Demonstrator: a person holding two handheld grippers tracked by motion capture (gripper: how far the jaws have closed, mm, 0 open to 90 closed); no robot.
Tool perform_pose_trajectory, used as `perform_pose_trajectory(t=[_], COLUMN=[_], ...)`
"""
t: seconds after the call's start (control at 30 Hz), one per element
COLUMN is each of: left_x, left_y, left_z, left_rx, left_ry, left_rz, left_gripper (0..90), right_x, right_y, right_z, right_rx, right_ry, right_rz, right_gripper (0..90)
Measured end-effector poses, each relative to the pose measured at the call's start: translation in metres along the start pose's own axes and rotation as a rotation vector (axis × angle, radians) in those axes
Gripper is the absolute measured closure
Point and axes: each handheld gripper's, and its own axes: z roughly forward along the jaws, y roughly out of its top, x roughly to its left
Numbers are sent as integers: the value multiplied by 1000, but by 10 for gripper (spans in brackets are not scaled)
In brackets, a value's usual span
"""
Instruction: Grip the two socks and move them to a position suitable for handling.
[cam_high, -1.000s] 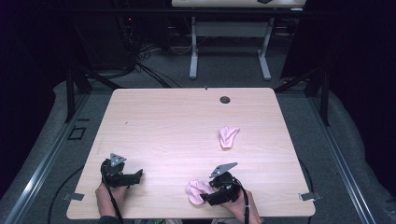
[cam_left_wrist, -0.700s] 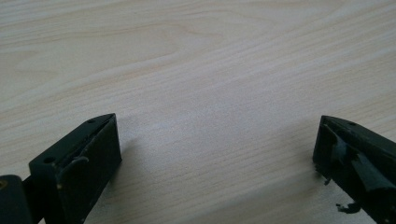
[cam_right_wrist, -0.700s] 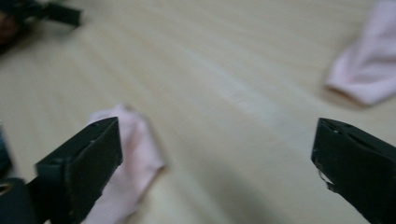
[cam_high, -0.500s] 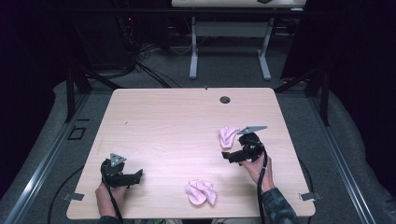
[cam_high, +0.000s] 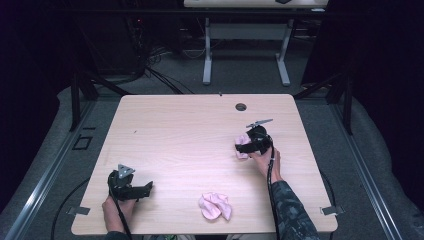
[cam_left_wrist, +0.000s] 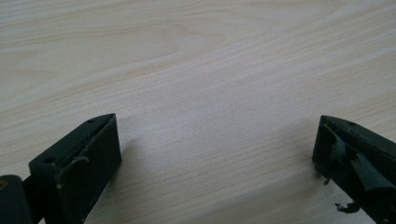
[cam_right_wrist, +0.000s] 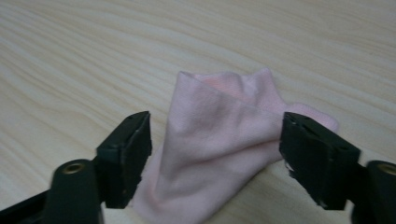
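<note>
Two pink socks lie on the light wooden table (cam_high: 190, 130). One crumpled pink sock (cam_high: 215, 205) sits near the front edge. The other pink sock (cam_high: 242, 146) (cam_right_wrist: 224, 135) lies at the right of the table, folded flat. My right gripper (cam_high: 241, 148) (cam_right_wrist: 215, 154) hovers just over it, open, its jaws standing on either side of the sock. My left gripper (cam_high: 145, 189) (cam_left_wrist: 217, 158) rests at the front left, open, with bare wood between its jaws.
A small round hole (cam_high: 241, 107) marks the table's far edge. Beyond the table stands another desk's white frame (cam_high: 207, 55) on grey floor, with cables (cam_high: 150, 70) at the left. Dark curtains flank both sides.
My right gripper left the crumpled sock at the front edge and moved back and right to the second sock, which it now straddles. The left gripper stayed still.
</note>
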Motion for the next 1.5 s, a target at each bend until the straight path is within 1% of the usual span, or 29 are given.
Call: perform_pose_trajectory(t=[0.07,0.13,0.17,0.2,0.33,0.47,0.5,0.53,0.6,0.63,0.67,0.7,0.73,0.77,0.8,0.87,0.93,1.0,1.03,1.07,1.1,1.13,1.2,1.27,1.33,1.37,1.4,1.43,1.5], left_x=[0,0,0,0,0,0,0,0,0,0,0,0,0,0,0,0,0,0,0,0,0,0,1,0,-8,-8,-19,-19,-35], left_y=[0,0,0,0,0,0,0,0,0,0,0,0,0,0,0,0,0,0,0,0,0,0,0,2,7,7,12,12,18], left_z=[0,0,0,0,0,0,0,0,0,0,0,0,0,0,0,0,0,0,0,0,0,-1,-2,-8,-19,-19,-26,-26,-35], left_rx=[0,1,1,0,0,0,-1,-1,-1,0,0,0,-1,-1,0,0,1,0,1,1,3,4,6,-4,-39,-39,-53,-53,-62], left_ry=[0,0,0,0,0,0,-1,-1,-1,-1,0,0,0,0,1,1,2,2,2,2,3,5,-3,-21,-71,-71,-101,-101,-136], left_rz=[0,0,0,0,0,-1,-1,0,-1,0,0,-1,0,0,0,0,1,0,-1,-1,1,0,-24,-41,-67,-67,-49,-49,-19], left_gripper=[9,9,9,9,9,10,10,10,10,10,10,10,10,10,10,10,10,10,10,10,10,10,2,2,2,2,2,2,2], right_x=[0,0,0,0,-3,1,6,22,35,35,55,55,71,71,84,90,98,99,100,99,99,98,95,90,83,82,81,81,80], right_y=[0,-2,-2,-4,-7,-5,-3,0,1,1,0,0,-3,-3,-9,-13,-25,-28,-35,-36,-36,-36,-35,-37,-43,-47,-50,-50,-57], right_z=[6,11,11,11,10,2,-6,-24,-37,-37,-51,-51,-54,-54,-49,-43,-19,-15,-3,-1,-1,-2,-12,-29,-49,-56,-63,-63,-78], right_rx=[15,35,35,26,6,-9,-28,-73,-101,-101,-116,-116,-105,-105,-79,-64,5,23,39,46,46,37,14,-34,-55,-63,-74,-74,-86], right_ry=[-2,-10,-10,-13,10,19,34,78,101,101,140,140,164,164,177,174,177,173,162,180,180,192,190,199,212,213,204,204,203], right_rz=[-6,-3,-3,-10,-3,-12,-23,-48,-72,-72,-113,-113,-145,-145,-172,-184,-202,-206,-214,-199,-199,-185,-184,-167,-142,-134,-135,-135,-132], right_gripper=[352,492,492,622,792,823,823,823,822,822,818,818,813,813,808,805,772,751,587,514,514,429,320,287,243,240,237,237,239])
